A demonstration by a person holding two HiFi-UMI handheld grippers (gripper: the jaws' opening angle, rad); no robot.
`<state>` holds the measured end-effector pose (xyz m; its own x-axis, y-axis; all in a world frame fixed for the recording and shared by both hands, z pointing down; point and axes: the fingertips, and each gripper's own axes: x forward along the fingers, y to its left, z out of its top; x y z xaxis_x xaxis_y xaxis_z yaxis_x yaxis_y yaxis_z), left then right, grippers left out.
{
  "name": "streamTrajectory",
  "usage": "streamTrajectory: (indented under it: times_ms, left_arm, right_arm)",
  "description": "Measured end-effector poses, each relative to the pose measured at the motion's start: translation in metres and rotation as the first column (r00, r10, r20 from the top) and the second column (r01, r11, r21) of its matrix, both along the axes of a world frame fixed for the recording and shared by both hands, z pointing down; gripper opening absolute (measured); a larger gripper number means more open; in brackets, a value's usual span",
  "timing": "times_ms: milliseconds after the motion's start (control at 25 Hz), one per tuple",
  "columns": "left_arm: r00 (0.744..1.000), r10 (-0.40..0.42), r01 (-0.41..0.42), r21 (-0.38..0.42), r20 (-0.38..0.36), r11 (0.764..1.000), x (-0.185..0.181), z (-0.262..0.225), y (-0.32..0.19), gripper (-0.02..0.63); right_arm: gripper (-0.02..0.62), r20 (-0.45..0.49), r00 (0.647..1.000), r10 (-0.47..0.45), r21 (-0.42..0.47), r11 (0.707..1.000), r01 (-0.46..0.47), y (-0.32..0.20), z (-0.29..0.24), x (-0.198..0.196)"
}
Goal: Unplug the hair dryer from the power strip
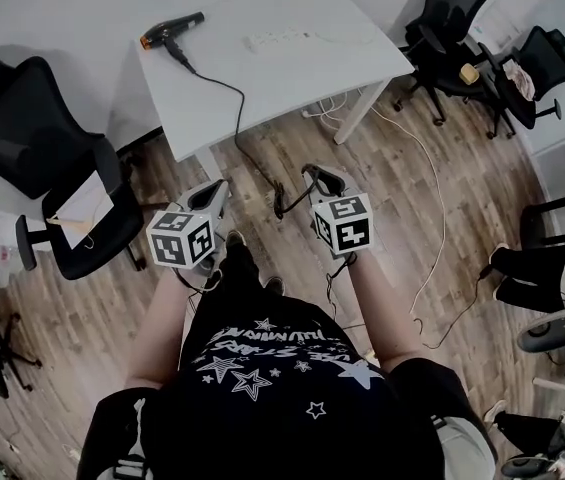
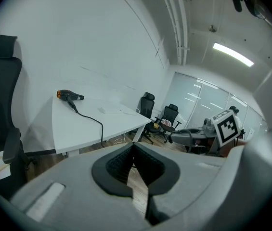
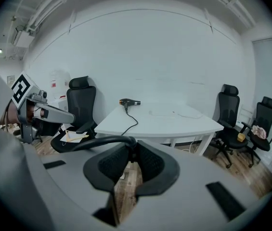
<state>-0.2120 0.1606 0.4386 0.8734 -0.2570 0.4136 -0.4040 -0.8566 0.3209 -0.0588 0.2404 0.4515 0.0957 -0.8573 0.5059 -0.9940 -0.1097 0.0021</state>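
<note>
Head view shows open wood floor [image 1: 82, 318] before the smooth white table [image 1: 292, 83], the black orange-nosed hair dryer [image 1: 170, 30] at its far left corner, the slim white power strip [image 1: 280, 39] apart; only the right gripper view shows the right gripper [image 3: 132, 143] clamped on the dryer's thin black cord [image 3: 99, 140], the left gripper [image 2: 133, 147] closed on nothing.

1. I saw the black, orange-nosed hair dryer [image 1: 170, 30] lying at the table's [image 1: 292, 83] far left corner.
2. Its cord [image 1: 224, 86] trailed over the table's near edge.
3. The white power strip [image 1: 277, 39] lay mid-table.
</note>
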Motion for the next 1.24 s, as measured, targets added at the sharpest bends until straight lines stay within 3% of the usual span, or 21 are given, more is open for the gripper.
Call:
streamTrajectory:
  times_ms: [320, 760, 1240]
  left_arm:
    - [1.0, 0.023, -0.023, -0.026, 0.006, 0.999, -0.016, 0.012, -0.002, 0.008]
    - [0.994, 0.104, -0.105, -0.021, -0.042, 0.994, -0.039, -0.004, -0.008, 0.008]
    - [0.979, 0.2, -0.203, -0.059, -0.044, 0.977, -0.072, 0.006, -0.01, 0.008]
  right_arm:
    - [0.058, -0.007, 1.0, -0.01, -0.006, 1.0, 0.01, 0.001, 0.007, -0.025]
    - [0.058, -0.038, 0.998, 0.051, -0.018, 0.998, -0.052, -0.002, -0.004, -0.056]
    - [0.058, -0.052, 0.991, 0.125, -0.029, 0.992, -0.126, 0.002, -0.008, -0.1]
